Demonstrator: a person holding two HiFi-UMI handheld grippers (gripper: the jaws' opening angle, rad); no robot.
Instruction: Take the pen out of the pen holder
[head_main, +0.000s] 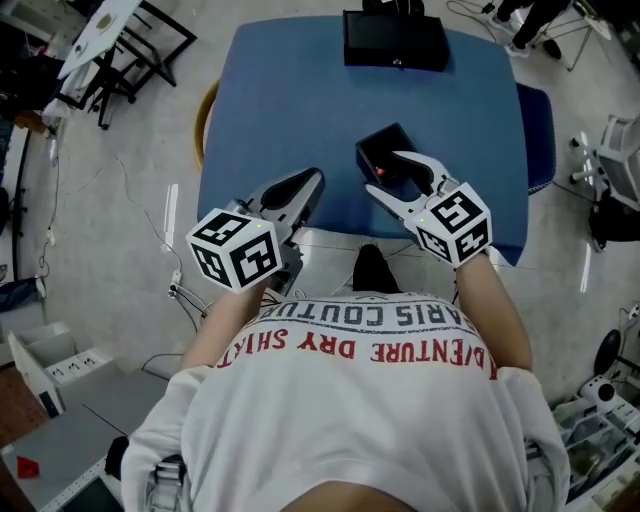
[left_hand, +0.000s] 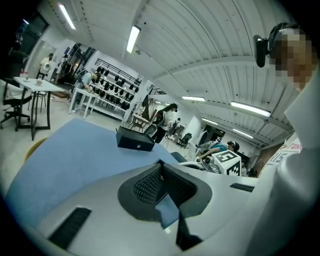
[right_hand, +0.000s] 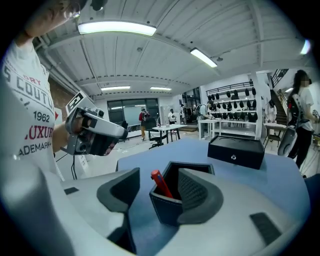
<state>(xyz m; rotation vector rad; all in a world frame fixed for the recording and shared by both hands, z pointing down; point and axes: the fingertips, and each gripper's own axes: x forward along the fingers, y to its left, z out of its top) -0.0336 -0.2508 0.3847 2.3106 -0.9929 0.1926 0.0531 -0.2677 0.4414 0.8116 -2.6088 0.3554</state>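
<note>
A black square pen holder (head_main: 385, 150) stands on the blue table (head_main: 280, 100) near its front edge, with a red pen (head_main: 378, 172) leaning in it. My right gripper (head_main: 385, 172) reaches over the holder, jaws apart. In the right gripper view the red pen (right_hand: 161, 184) sticks up at the near left corner of the holder (right_hand: 167, 207), between the jaws of the right gripper (right_hand: 160, 181). One pad overlaps the holder's right side, and neither pad presses on the pen. My left gripper (head_main: 313, 178) hovers to the holder's left; its pads (left_hand: 150, 185) meet on nothing.
A flat black box (head_main: 395, 40) sits at the table's far edge, also seen as the black box (right_hand: 235, 150) behind the holder. Stands and cables (head_main: 110, 60) crowd the floor to the left, chairs and gear to the right.
</note>
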